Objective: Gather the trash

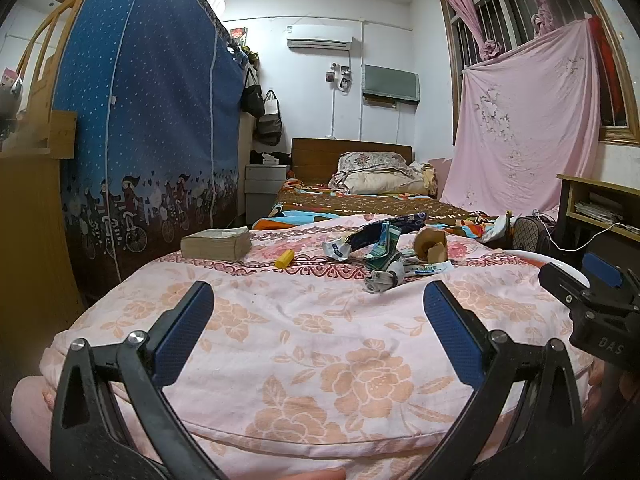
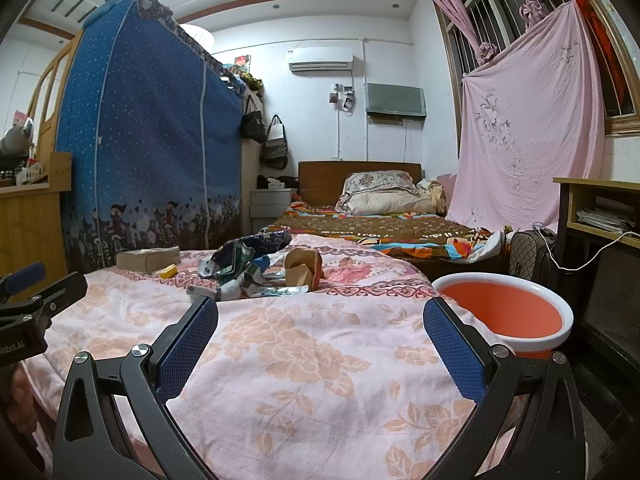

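Left gripper [image 1: 319,300]: fingers spread wide, nothing between them, held over the near end of the pink floral quilt [image 1: 320,360]. Right gripper [image 2: 320,316]: likewise spread and empty, beside the left one, nearer the quilt's right edge.

Trash pile [image 1: 380,246]: crumpled wrappers and packets clustered toward the far edge of the quilt, right of its middle. A brown cardboard piece [image 1: 430,246] sits at the pile's right side; a flat white packet [image 1: 428,269] lies at the pile's near side. A small yellow object [image 1: 285,258] lies alone left of the pile. A thick book [image 1: 216,244] rests near the far left corner.

Open quilt between the grippers and the pile. An orange bucket with white rim [image 2: 505,314] stands just off the quilt's right edge; the left edge borders a blue fabric wardrobe [image 1: 140,120].
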